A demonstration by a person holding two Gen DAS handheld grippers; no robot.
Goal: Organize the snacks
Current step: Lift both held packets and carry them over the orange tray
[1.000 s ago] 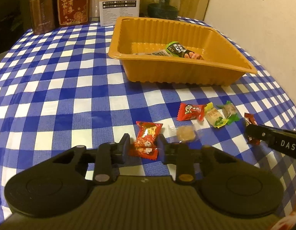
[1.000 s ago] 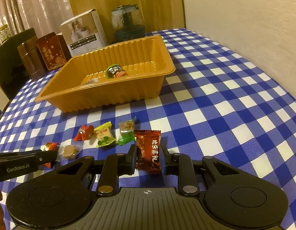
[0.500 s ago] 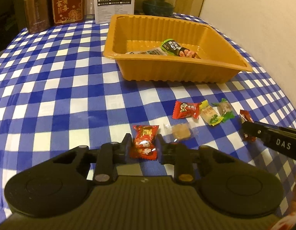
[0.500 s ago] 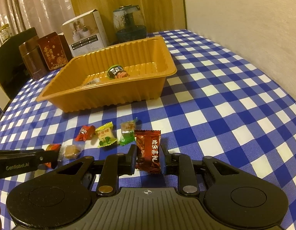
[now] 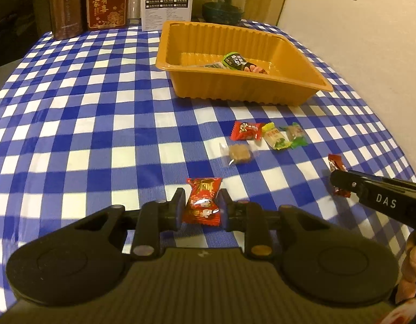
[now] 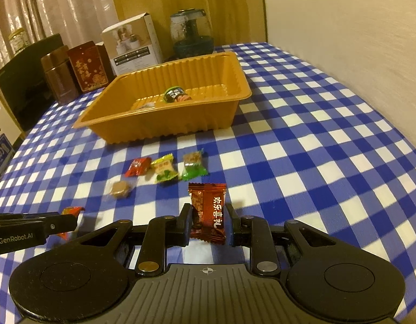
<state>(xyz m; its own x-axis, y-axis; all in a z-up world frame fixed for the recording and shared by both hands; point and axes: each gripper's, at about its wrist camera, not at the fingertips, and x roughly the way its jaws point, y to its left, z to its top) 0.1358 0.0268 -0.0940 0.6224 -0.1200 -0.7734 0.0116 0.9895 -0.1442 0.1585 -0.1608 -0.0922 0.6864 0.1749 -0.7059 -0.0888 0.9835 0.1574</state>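
My left gripper (image 5: 201, 205) is shut on a red candy (image 5: 202, 202) and holds it above the checked cloth. My right gripper (image 6: 208, 220) is shut on a brown candy (image 6: 209, 213), also lifted. The orange tray (image 5: 221, 89) stands ahead; in the right wrist view the tray (image 6: 154, 124) holds a green-black packet (image 6: 175, 94). Loose on the cloth lie a red candy (image 5: 245, 131), a yellow one (image 5: 275, 137), a green one (image 5: 295, 135) and a clear-wrapped brown cube (image 5: 239, 154). The right gripper also shows at the right edge of the left wrist view (image 5: 340, 182).
A brown tin (image 5: 66, 16), a red box (image 5: 106, 4), a white box (image 5: 167, 9) and a glass jar (image 5: 224, 2) stand along the table's far edge. A wall runs on the right. The left gripper's finger (image 6: 54, 225) shows at the left of the right wrist view.
Both grippers have risen with their candies held. The left gripper has swung left, so the tray now sits further right in its view.
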